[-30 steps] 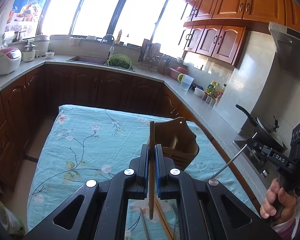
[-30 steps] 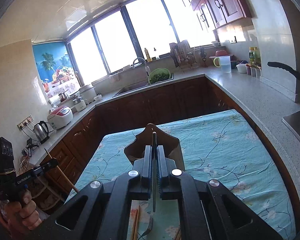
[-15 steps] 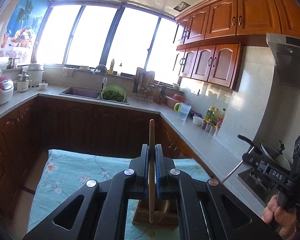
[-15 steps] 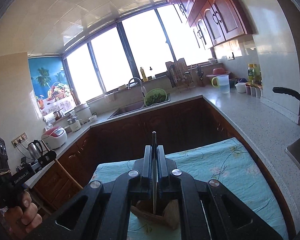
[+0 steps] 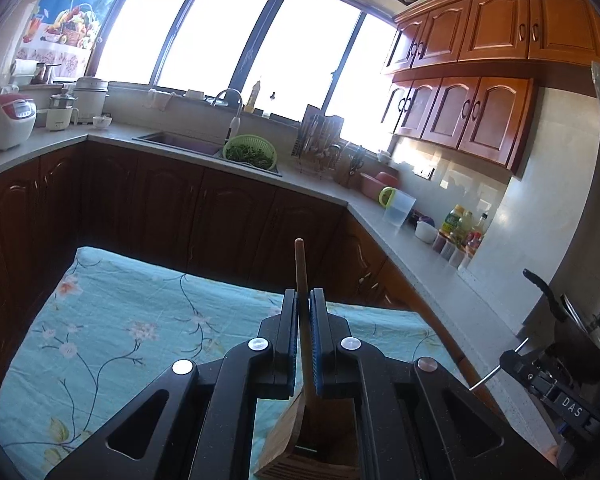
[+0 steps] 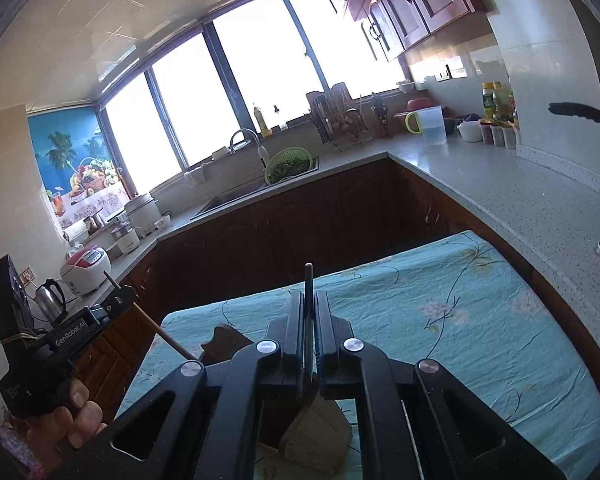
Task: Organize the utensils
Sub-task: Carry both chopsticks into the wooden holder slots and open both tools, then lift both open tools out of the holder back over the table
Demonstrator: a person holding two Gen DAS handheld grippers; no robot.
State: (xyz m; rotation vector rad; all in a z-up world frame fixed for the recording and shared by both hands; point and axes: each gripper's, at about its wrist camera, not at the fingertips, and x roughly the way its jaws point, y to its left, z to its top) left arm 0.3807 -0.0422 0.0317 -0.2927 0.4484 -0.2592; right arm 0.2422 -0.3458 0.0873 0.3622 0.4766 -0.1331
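My left gripper is shut on a wooden chopstick that stands upright between its pads. Its lower end hangs over the open top of a wooden utensil holder on the table. In the right wrist view, a thin metal fork handle stands upright with my right gripper shut on it; the tines are hidden below the jaws. The holder sits right under that gripper too. At the left of that view a hand holds the left gripper, with the chopstick slanting down toward the holder.
A blue flowered cloth covers the table. Dark wood cabinets and a grey L-shaped counter surround it, with a sink, a green colander, a measuring jug, bottles and a black pan at the right.
Both grippers have moved forward over the holder and come down. The holder, which stood ahead of the jaws, now lies directly beneath them. Both grips are unchanged.
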